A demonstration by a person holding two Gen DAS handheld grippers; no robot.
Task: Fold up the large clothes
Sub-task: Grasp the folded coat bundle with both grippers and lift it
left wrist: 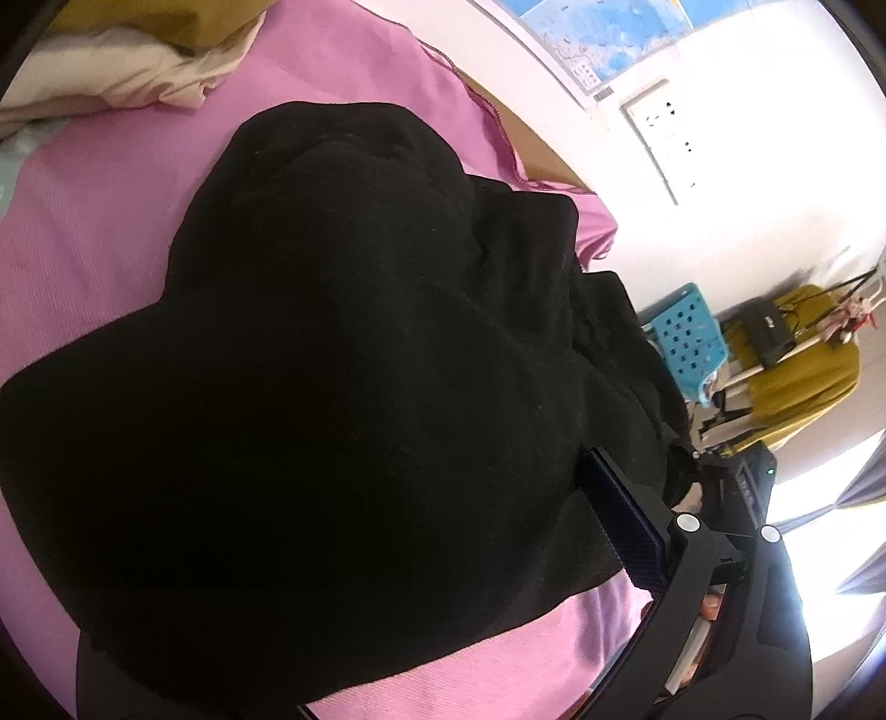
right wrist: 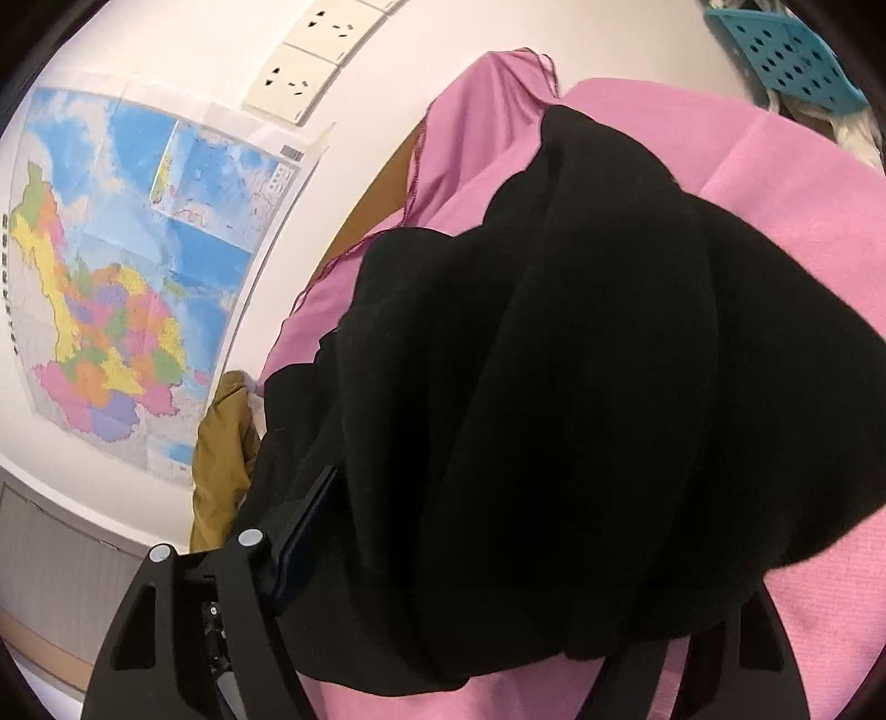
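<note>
On pink sheet [left wrist: 99, 232]: both claws spread over black garment [left wrist: 343, 354], gripping nothing; your bite may snag sheet; bundle could slump.

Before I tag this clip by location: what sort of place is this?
Probably a bedroom or dorm room: a black garment lies on a pink sheet, with a map and sockets on the wall and a pillow nearby.

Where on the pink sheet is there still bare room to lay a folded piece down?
The widest bare stretch of pink sheet lies between the black garment and the cream and mustard bedding. A narrower strip runs along the garment's near edge. Another patch lies toward the blue basket. The middle is fully covered by the garment.
</note>
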